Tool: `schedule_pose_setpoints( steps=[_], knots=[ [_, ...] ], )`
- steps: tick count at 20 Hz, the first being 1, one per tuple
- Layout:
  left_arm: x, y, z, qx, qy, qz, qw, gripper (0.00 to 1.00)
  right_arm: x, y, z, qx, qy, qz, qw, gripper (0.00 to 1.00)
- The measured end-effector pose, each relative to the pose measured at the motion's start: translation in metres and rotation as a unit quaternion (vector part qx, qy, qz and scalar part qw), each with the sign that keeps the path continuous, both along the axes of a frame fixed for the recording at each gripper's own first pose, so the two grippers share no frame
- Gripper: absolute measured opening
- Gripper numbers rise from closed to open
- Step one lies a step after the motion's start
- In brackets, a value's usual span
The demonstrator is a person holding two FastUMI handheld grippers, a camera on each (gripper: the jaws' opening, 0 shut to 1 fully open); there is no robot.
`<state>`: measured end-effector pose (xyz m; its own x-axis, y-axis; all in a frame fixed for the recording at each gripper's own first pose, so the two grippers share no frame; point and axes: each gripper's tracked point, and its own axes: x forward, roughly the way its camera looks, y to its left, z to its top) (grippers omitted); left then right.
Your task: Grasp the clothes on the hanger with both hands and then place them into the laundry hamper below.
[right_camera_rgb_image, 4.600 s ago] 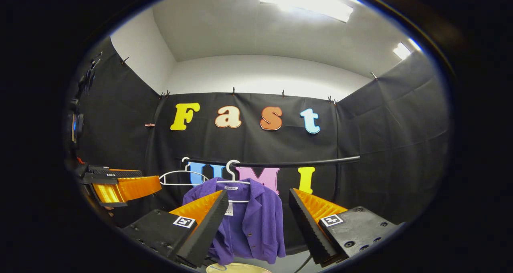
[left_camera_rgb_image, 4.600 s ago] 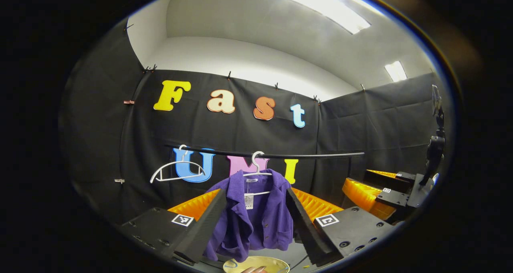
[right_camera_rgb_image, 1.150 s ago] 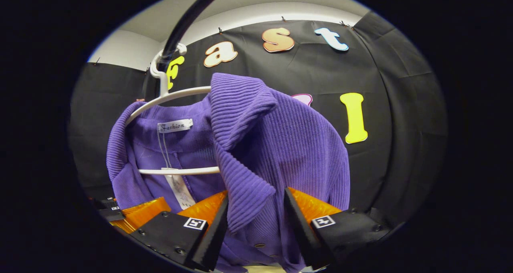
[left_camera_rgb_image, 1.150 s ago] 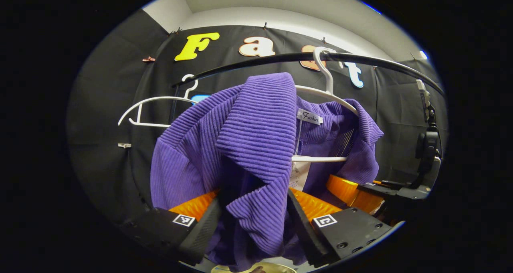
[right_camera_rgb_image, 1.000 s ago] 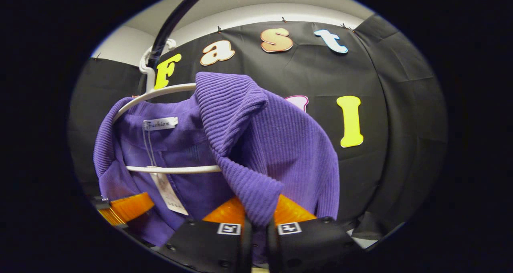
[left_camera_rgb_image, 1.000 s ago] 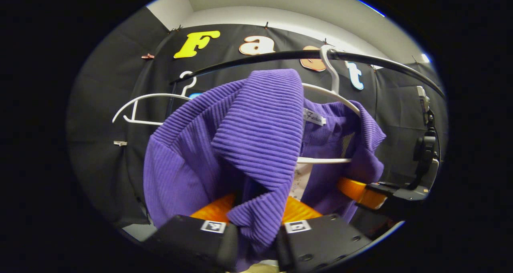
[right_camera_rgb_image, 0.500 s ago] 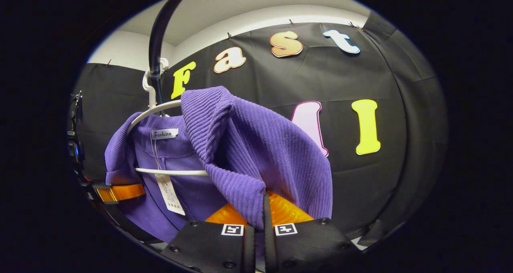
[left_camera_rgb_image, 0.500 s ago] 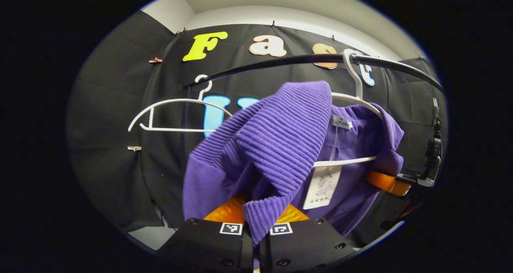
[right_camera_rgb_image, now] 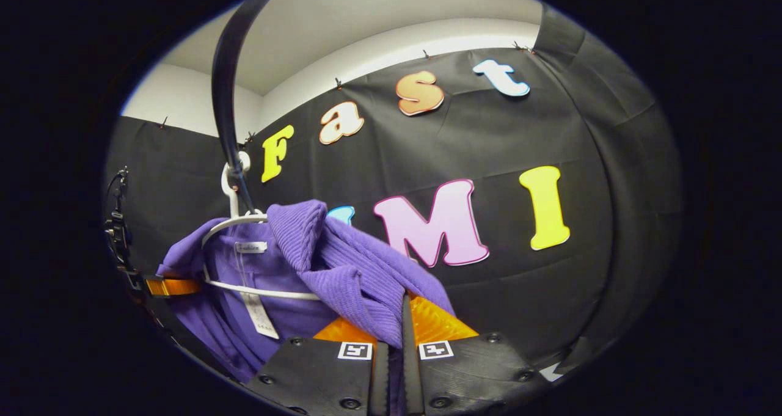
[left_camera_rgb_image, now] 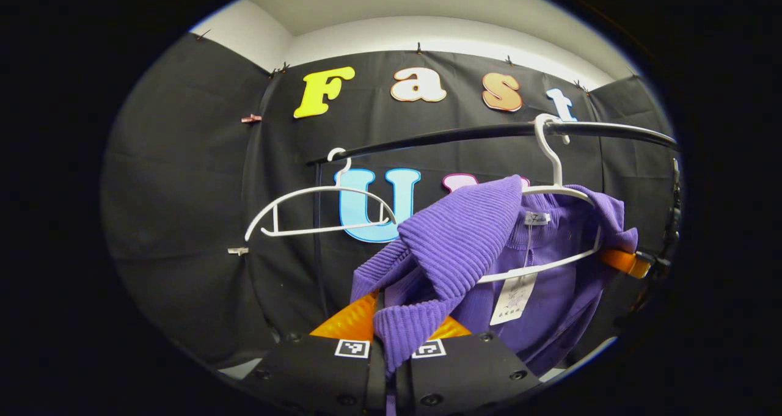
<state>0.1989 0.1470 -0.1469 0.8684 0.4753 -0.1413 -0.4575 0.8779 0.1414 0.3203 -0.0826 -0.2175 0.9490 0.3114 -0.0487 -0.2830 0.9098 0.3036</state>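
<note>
- While both grippers pinch the purple jacket (left_camera_rgb_image: 482, 233), we see it is not yet free: it hangs partly on the white hanger (left_camera_rgb_image: 553, 190), just under the black rail (left_camera_rgb_image: 464, 134).
- Nearest to us, below the rail, the left gripper (left_camera_rgb_image: 391, 343) has its fingers together on the ribbed lapel, and the cloth comes out between them.
- On the other side, the right gripper (right_camera_rgb_image: 400, 336) is clamped in the same way on the opposite lapel of the jacket.
- Farther up, the hanger's hook sits on the rail, and the lower bar of the hanger crosses inside the jacket, beside the paper tag (left_camera_rgb_image: 510, 297).
- A second hanger (left_camera_rgb_image: 317, 211), bare, hangs on the rail to the side, apart from the jacket.
- We judge that a shoulder could catch on the hanger if we pull down unevenly; then the hanger may jump off the rail and fall together with the jacket.
- A thin pinch on ribbed cloth may also slip under the weight.
- The hamper below the rail is hidden from us, and the lower hem of the jacket is cut off, so we cannot judge the drop.
</note>
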Motion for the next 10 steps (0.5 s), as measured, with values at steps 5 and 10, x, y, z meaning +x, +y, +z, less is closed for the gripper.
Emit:
schedule_pose_setpoints(
  steps=[5, 10],
  knots=[
    [-0.014, 0.006, 0.037, 0.029, -0.029, 0.014, 0.999, 0.12, 0.018, -0.008, 0.013, 0.067, -0.004, -0.030, 0.997, 0.09],
    [-0.015, 0.012, 0.065, 0.021, -0.059, 0.025, 0.998, 0.12, 0.036, -0.030, 0.038, 0.083, -0.040, -0.060, 0.994, 0.13]
  ],
)
